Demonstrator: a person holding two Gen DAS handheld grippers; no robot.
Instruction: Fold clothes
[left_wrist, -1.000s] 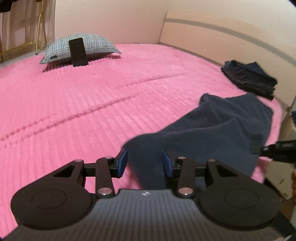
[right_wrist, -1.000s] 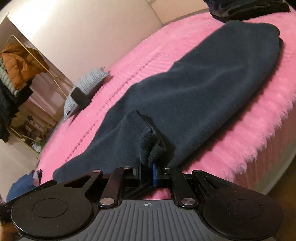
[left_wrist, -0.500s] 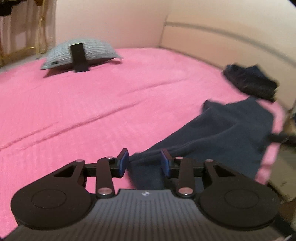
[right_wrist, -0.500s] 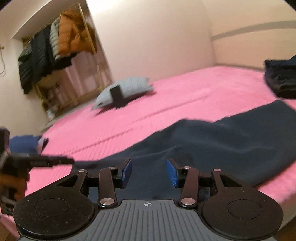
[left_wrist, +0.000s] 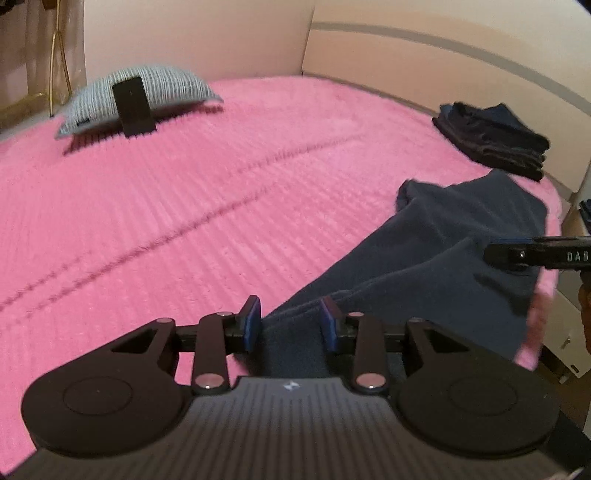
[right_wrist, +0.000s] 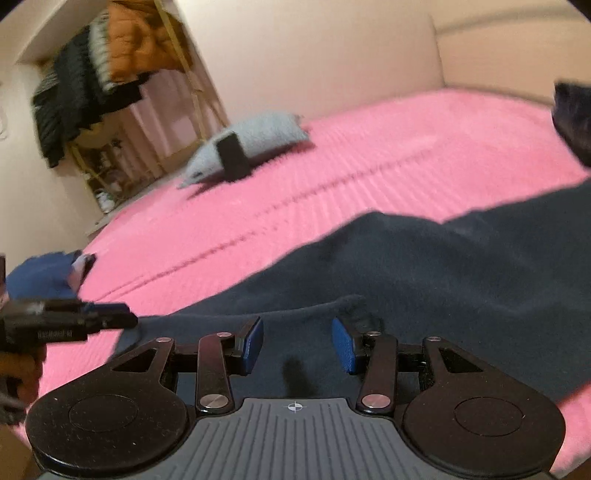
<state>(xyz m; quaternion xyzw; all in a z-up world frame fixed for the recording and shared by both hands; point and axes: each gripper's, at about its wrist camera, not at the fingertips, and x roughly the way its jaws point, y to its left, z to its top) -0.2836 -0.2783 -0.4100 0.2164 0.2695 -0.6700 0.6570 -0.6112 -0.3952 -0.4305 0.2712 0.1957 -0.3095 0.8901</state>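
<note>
Over navy garment (right_wrist: 424, 266), hand-held grippers agape

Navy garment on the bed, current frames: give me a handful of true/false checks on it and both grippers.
1. The right gripper is clamped on the navy garment. False: its jaws stand open over the cloth, gripping nothing.
2. The left gripper is open, with an edge of the garment between its fingers. True.
3. A folded dark stack lies on the pink bedspread beyond the garment. True.
4. The garment lies folded into a neat square. False: it lies stretched out long across the bedspread.
5. The grey pillow rests on top of the garment. False: it lies far off, at the other end of the bed.
</note>
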